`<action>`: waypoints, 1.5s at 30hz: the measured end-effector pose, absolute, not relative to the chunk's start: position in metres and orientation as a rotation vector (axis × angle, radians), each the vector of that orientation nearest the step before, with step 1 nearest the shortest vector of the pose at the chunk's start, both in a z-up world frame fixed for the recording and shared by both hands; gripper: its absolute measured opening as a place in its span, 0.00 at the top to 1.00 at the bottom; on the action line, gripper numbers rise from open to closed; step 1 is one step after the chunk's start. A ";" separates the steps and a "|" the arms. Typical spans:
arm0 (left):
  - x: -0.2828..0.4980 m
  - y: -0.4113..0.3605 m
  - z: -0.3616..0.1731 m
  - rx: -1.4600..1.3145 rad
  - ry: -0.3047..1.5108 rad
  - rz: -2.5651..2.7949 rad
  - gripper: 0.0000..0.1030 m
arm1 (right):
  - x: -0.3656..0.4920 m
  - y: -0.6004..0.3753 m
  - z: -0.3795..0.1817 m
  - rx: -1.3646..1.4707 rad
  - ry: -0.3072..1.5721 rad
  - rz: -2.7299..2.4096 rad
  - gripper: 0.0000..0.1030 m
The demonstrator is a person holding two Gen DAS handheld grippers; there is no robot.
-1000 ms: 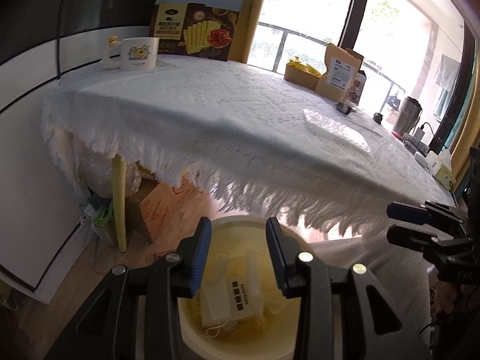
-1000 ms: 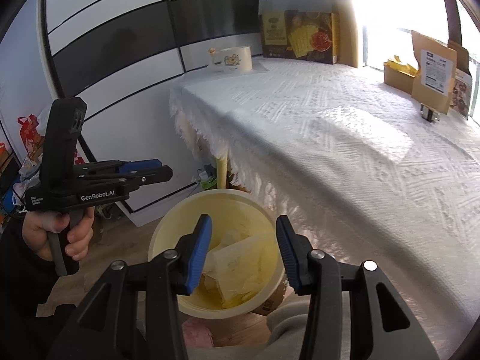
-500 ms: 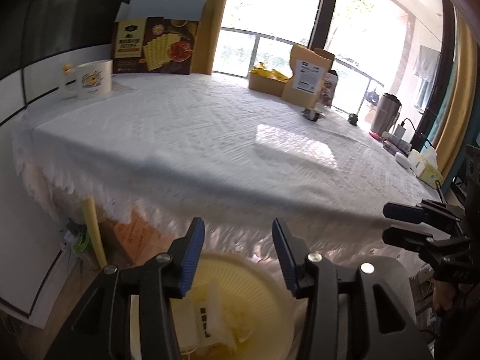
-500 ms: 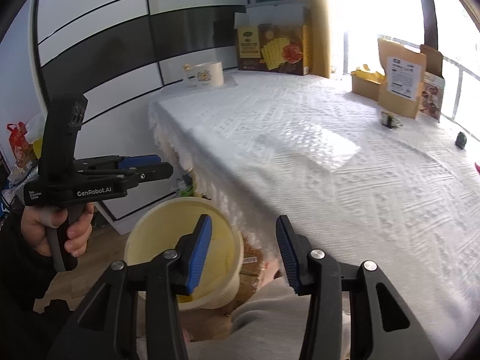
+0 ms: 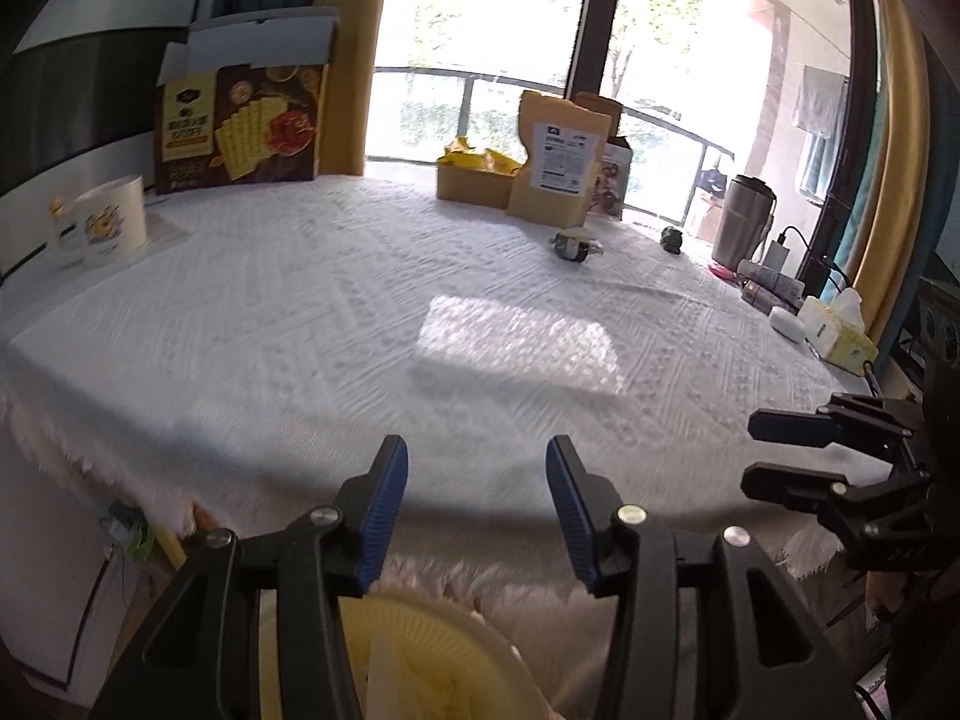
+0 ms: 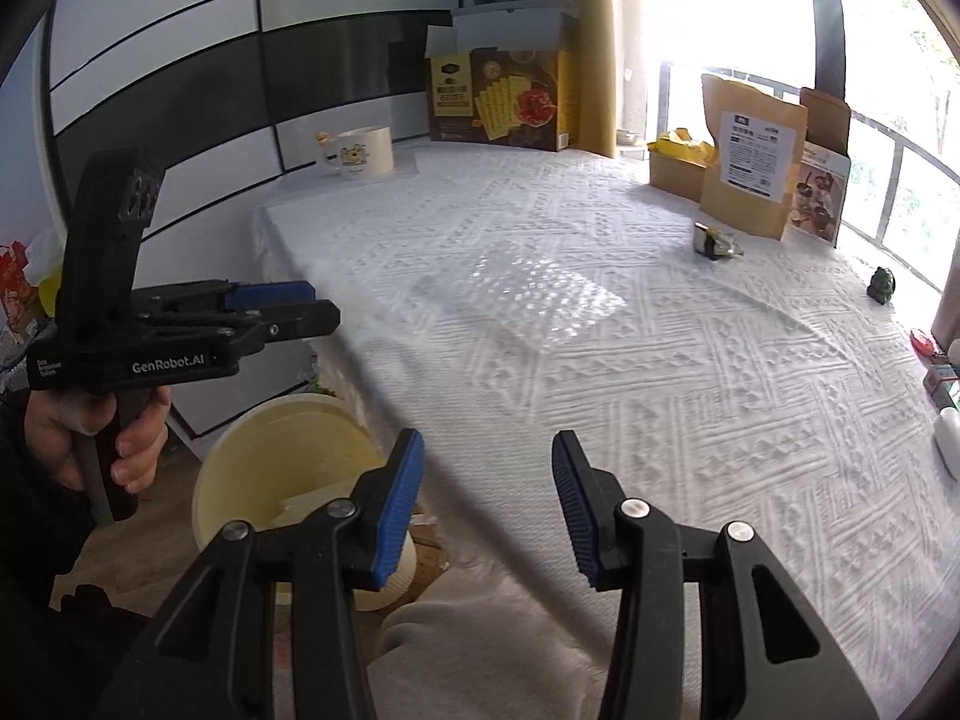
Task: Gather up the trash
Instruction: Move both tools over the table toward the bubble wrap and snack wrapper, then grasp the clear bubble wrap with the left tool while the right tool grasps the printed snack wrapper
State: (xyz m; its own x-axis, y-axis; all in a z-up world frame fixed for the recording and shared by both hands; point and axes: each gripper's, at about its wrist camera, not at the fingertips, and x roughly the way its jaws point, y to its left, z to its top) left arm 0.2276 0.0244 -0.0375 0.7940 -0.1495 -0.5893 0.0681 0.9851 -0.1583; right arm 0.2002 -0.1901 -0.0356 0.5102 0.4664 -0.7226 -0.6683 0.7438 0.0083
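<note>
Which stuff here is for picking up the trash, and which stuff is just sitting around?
For the job: yellow bin, crumpled wrapper, left gripper, right gripper, both open and empty.

Just lying about: mug, cracker box, brown pouch, small green figure, tissue box, steel tumbler.
</note>
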 end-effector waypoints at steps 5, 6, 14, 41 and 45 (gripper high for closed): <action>0.252 0.011 -0.032 -0.101 0.633 -0.127 0.53 | 0.221 -0.191 -0.032 -0.321 0.764 0.677 0.59; 0.257 0.009 -0.032 -0.097 0.636 -0.134 0.53 | 0.227 -0.191 -0.031 -0.332 0.760 0.674 0.59; 0.304 -0.008 -0.033 -0.092 0.646 -0.170 0.28 | 0.272 -0.203 -0.025 -0.334 0.759 0.635 0.59; 0.365 -0.026 -0.062 0.057 0.772 -0.195 0.31 | 0.472 -0.204 -0.029 -0.305 0.795 0.508 0.47; 0.360 -0.027 -0.061 0.090 0.728 -0.203 0.81 | 0.488 -0.196 -0.042 -0.303 0.830 0.509 0.47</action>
State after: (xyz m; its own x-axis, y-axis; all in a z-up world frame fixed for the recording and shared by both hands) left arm 0.3601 -0.0267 -0.0615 0.7276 -0.1527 -0.6688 0.2150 0.9766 0.0110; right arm 0.4875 -0.1957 -0.0418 0.5655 0.3101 -0.7642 -0.5405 0.8392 -0.0595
